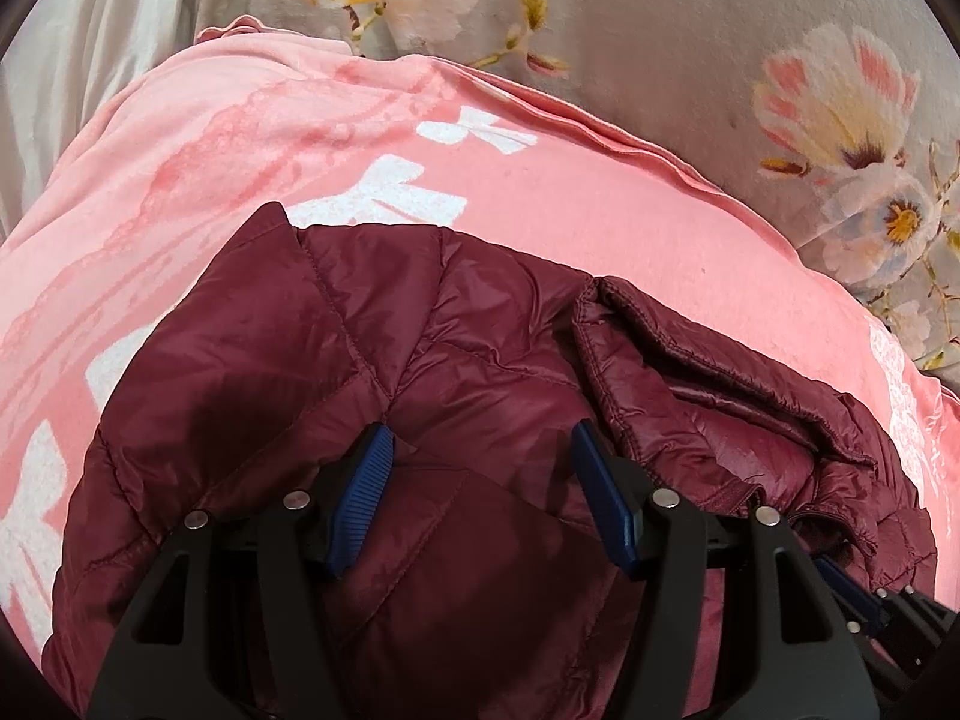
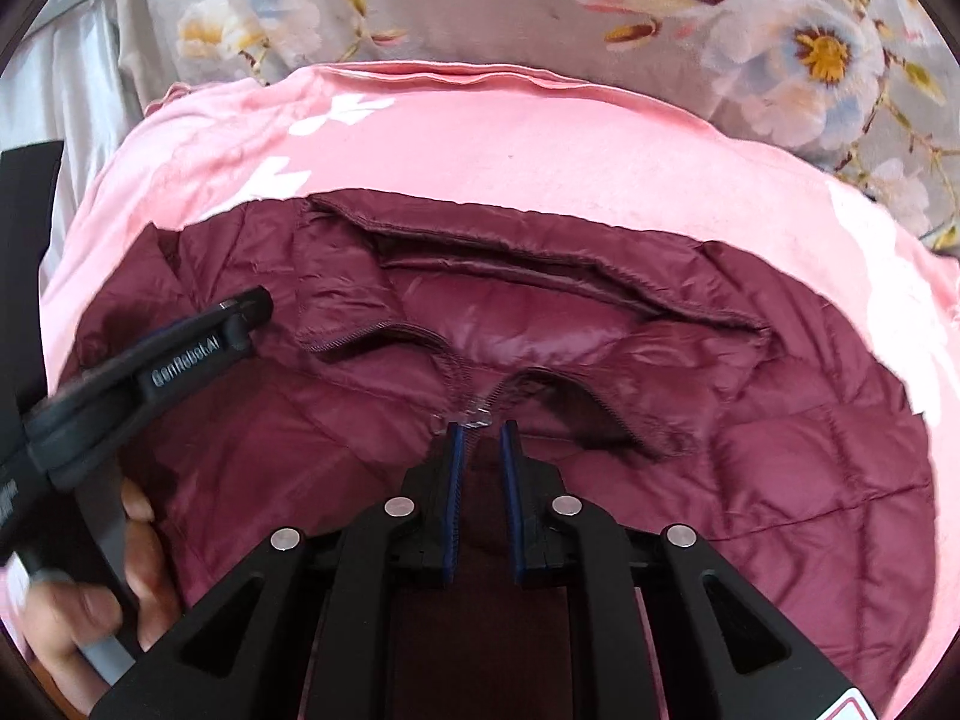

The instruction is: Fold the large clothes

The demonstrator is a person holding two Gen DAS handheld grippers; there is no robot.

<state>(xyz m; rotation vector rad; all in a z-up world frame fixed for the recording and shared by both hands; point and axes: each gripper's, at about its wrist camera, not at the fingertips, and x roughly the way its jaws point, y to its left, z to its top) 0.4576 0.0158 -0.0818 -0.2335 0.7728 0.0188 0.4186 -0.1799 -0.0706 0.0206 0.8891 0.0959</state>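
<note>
left gripper (image 1: pixel 480 444) hovers released over a maroon quilted jacket (image 1: pixel 456 324) on a pink sheet (image 1: pixel 600 198); right gripper (image 2: pixel 480 429), jaws slightly parted, grasps nothing near the collar zipper (image 2: pixel 474 414).

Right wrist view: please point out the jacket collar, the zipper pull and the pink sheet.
jacket collar (image 2: pixel 540 252), right wrist view, on its stitched back edge.
zipper pull (image 2: pixel 477 417), right wrist view, on the metal tab.
pink sheet (image 2: pixel 540 138), right wrist view, on plain cloth above the jacket.
</note>
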